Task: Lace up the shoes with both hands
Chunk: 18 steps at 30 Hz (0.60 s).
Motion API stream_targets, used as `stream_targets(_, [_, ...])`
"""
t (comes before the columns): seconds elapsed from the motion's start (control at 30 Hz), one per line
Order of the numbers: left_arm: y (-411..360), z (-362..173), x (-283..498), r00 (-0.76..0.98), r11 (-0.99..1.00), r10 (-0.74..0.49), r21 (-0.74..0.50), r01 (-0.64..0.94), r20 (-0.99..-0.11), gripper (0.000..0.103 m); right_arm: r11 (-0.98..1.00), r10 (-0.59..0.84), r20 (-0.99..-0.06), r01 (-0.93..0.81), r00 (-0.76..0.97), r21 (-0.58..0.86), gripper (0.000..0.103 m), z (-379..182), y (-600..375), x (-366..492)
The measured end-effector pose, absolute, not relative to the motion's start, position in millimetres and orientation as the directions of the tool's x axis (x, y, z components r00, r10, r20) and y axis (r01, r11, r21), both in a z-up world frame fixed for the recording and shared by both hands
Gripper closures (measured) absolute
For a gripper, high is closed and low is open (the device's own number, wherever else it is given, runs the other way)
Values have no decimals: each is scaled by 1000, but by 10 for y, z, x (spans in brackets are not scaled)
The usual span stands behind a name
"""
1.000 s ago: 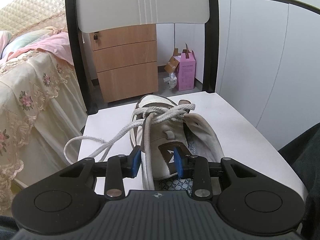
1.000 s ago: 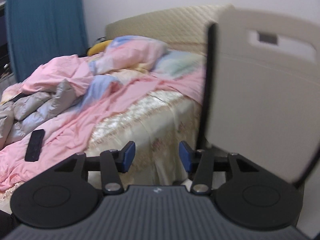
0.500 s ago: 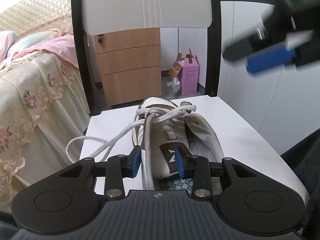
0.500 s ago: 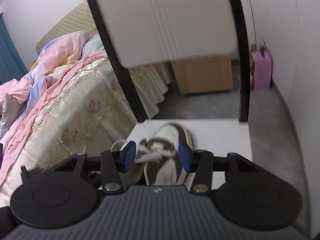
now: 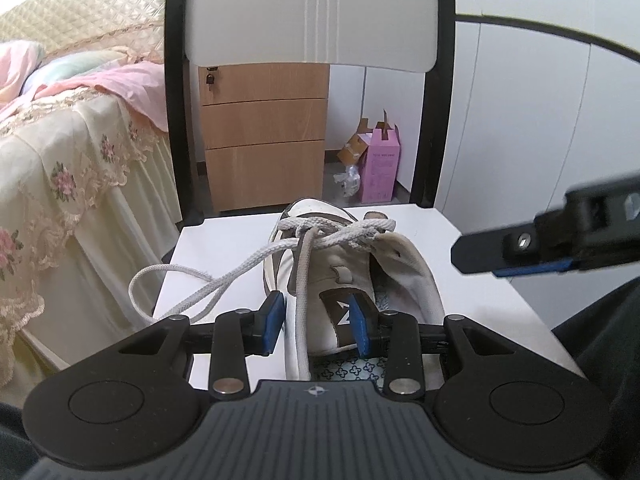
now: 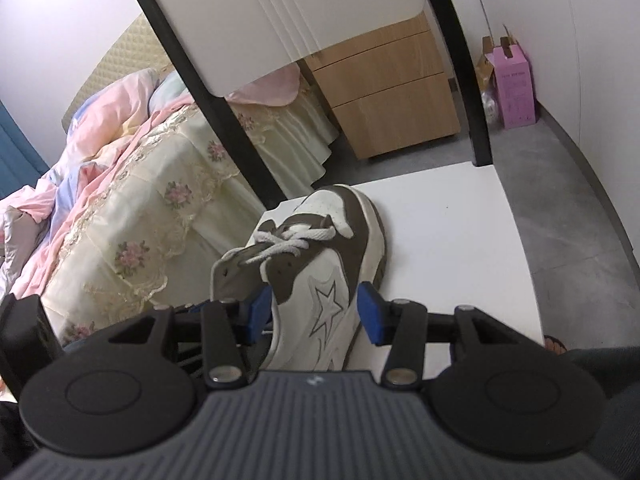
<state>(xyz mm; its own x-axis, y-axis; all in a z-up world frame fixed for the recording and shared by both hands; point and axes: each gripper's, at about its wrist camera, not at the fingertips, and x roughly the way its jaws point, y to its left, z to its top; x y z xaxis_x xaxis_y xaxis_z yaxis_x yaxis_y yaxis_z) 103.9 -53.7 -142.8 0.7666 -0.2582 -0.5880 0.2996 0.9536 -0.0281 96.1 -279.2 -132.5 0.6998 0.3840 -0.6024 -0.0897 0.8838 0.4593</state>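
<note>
White chair seat (image 5: 460,280) beside a bed (image 5: 60,184): the shoe's (image 5: 352,280) heel hides behind the left gripper (image 5: 316,322), jaws apart astride its tongue; right gripper (image 6: 316,312), jaws apart.

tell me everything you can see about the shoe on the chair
The white and brown leather-look sneaker sits upright on the white chair seat, toe toward the black-framed backrest. It has a brown toe overlay, a white stitched star on its side and a thick white sole. Its white woven lace is crossed only through the eyelets nearest the toe; the upper ones are empty, and loose ends trail off to one side. The tongue lies exposed between the blue pads of the left tool, with one lace strand running between them.
</note>
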Motion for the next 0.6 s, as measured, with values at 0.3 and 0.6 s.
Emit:
stream_targets(0.3, [-120, -1053, 974, 793, 967, -253, -137, 213, -554, 55, 877, 347, -599, -24, 722, 479, 49, -1363, -2898, 1027])
stream_targets(0.6, [307, -1122, 1746, 713, 960, -209, -279, 19, -670, 52, 818, 388, -606, 44, 695, 574, 47, -1438, -3103, 1172])
